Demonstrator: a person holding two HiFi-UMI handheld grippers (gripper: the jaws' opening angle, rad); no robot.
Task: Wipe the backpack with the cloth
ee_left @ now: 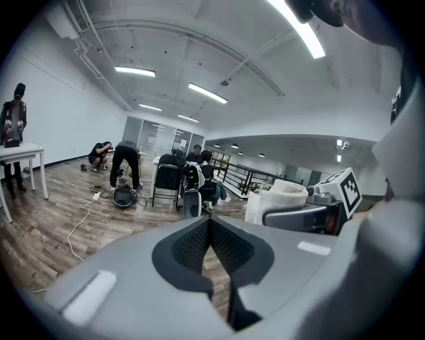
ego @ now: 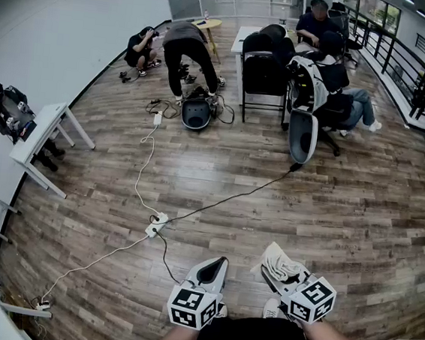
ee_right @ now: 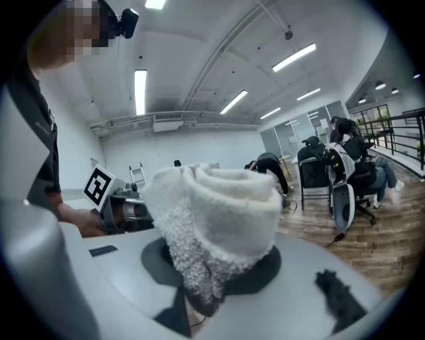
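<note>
Wide room with a wood-plank floor (ego: 269, 209), a person (ego: 188, 46) bent over at the far end. Nearby, a black chair (ego: 264, 76) and, just beside it, what looks like a black-and-white backpack (ego: 312, 82) on a seat. Close below, left gripper (ee_left: 210, 222) pressed fully shut, pads meeting on nothing. Right gripper (ee_right: 209, 292) clamped tight on a rolled white fleecy cloth (ee_right: 226, 206), well apart from the backpack.
</note>
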